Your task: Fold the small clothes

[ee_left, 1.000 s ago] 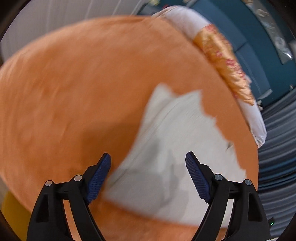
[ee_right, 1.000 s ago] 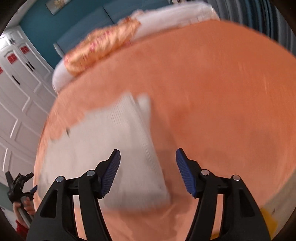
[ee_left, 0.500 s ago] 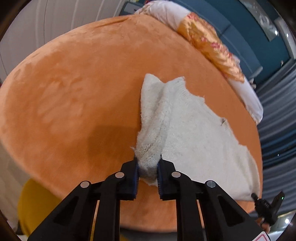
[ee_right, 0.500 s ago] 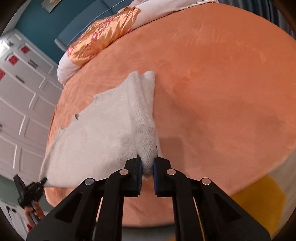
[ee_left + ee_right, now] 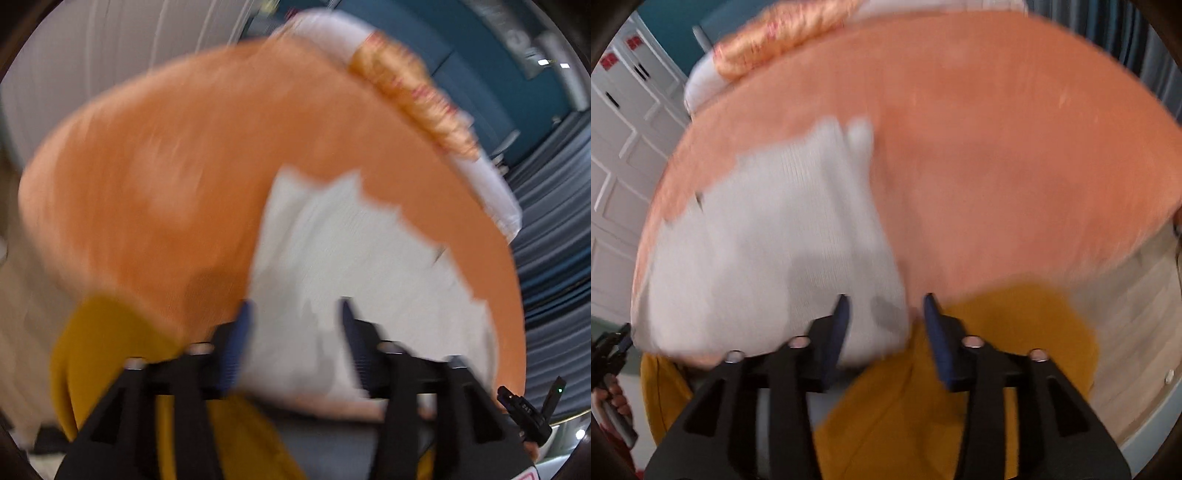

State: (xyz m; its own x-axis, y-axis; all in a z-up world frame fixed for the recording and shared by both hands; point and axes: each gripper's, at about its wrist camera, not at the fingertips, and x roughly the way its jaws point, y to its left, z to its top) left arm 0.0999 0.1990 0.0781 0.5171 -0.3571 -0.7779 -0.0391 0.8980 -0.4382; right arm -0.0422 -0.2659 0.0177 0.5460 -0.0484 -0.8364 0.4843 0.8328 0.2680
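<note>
White knit garment flat on orange blanket | both jaws opening, apart, gripping nothing

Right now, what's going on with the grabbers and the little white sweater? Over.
Left gripper and right gripper: jaws opening, nothing pinched. White knit garment lying on the orange blanket, near edge between both jaws. Nothing in the way.

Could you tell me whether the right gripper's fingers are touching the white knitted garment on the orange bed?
Apart. In the right wrist view, the right gripper is opening, its blue-padded fingers clear of the white knitted garment lying below.
</note>
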